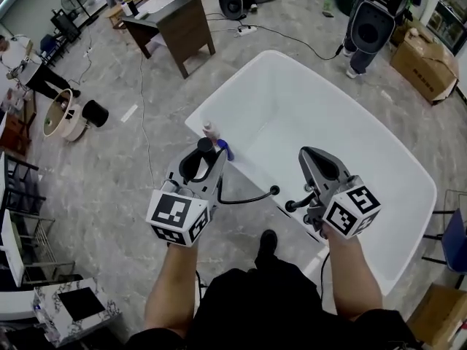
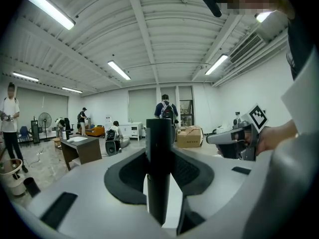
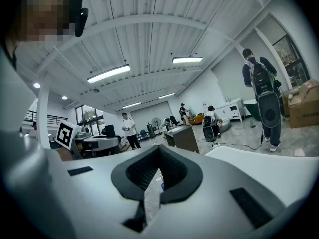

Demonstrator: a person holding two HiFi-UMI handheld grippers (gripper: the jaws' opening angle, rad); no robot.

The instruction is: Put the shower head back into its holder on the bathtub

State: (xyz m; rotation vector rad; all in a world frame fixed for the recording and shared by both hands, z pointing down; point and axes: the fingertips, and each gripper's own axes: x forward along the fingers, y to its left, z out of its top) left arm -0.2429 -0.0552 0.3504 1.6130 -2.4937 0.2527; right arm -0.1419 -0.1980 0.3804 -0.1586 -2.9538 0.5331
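1. While the person stands at the near side of the white bathtub [image 1: 321,115], the left gripper [image 1: 206,153] carries the black shower head [image 1: 206,145] upright. The gripper is close to the tub's near-left corner.
2. In the left gripper view, the dark cylinder of the shower head stands straight up between the two padded fingers [image 2: 130,171]. They press on it from either side at a middling width, and it reaches above the pads and runs on below them.
3. A black hose [image 1: 244,200] leaves the underside of the left gripper. It curves to the right towards the tub's near rim and ends between the two grippers.
4. The right gripper [image 1: 311,153] hangs over the tub's near edge, beside the left one and apart from the shower head. In its own view the jaws meet at their tips, and nothing is between them.
5. A small black fitting [image 1: 292,205] sits on the rim just beside the right gripper. It may be the holder, but it is too small to tell. The shower head is to the left of it and not in it.
6. A pale bottle [image 1: 211,130] stands on the tub's rim just beyond the tip of the left gripper, close to the top of the shower head.
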